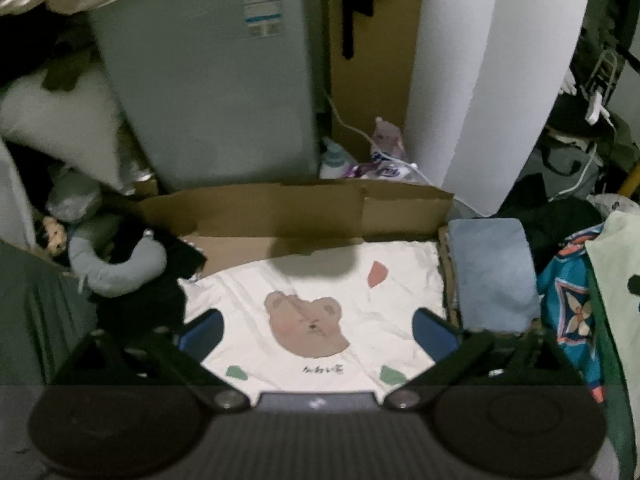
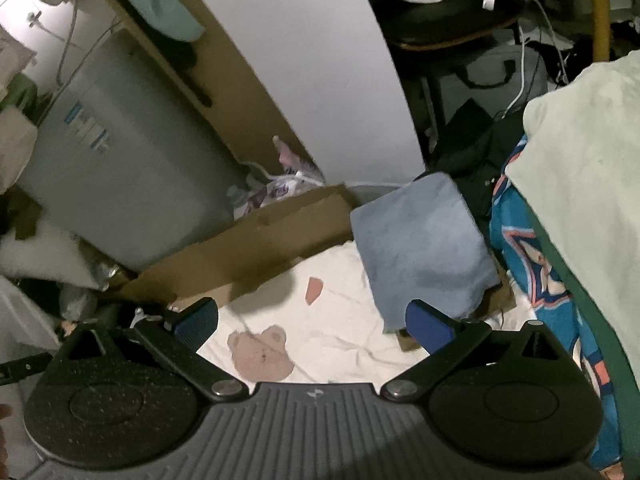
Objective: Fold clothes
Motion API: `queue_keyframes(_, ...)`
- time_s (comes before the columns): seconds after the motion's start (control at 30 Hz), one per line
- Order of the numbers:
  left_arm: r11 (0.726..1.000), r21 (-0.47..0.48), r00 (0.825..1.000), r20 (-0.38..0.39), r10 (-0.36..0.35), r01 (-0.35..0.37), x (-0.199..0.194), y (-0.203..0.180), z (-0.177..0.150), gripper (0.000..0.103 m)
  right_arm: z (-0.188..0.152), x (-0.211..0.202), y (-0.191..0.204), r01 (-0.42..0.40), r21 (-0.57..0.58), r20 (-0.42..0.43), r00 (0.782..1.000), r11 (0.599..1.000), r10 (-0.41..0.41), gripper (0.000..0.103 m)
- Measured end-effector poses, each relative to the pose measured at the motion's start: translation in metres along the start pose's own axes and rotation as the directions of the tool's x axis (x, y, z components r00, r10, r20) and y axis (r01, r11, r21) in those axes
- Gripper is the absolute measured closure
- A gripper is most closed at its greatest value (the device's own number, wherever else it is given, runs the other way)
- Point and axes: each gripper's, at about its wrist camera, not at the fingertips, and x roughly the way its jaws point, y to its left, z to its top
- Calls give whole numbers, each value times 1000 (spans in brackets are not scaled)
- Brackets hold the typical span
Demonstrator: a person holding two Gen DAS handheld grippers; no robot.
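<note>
A white garment with a brown bear print (image 1: pixel 320 304) lies flat on cardboard; it also shows in the right wrist view (image 2: pixel 340 332). A folded light-blue garment (image 1: pixel 492 272) lies at its right edge, also in the right wrist view (image 2: pixel 420 244). My left gripper (image 1: pixel 318 330) is open and empty, hovering above the bear print. My right gripper (image 2: pixel 314 326) is open and empty above the white garment, its right finger (image 2: pixel 430 326) near the blue garment's front corner.
A cardboard flap (image 1: pixel 296 208) stands behind the white garment. A grey appliance (image 1: pixel 208 80) and a white board (image 1: pixel 492 80) stand at the back. A blue patterned cloth (image 1: pixel 568 304) and pale-green cloth (image 2: pixel 580 184) lie right. A grey plush (image 1: pixel 116 264) and dark clothes lie left.
</note>
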Motion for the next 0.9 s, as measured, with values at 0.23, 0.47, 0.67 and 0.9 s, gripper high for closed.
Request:
queue_keyframes(0.23,996,-89,999,44,-10,14,-5,37,-51,1,-28,-17,18,8,-79,4,1000,997,-8,0)
queue_keyframes(0.47,991,-135,998,66,-5,14,0,44,-87,1,-59,-48,39,31,-129,52,998,991,-25,0)
queue_keyframes(0.67,990,-144,995,104,3,12,-14,45,-114,1,-81,-69,53,40,-163,92,995,986,-25,0)
queue_keyframes(0.9,975,-220,992,118,46,-19,-21,59,-127,1,-88,-58,64,42,-217,75,997,975,-27,0)
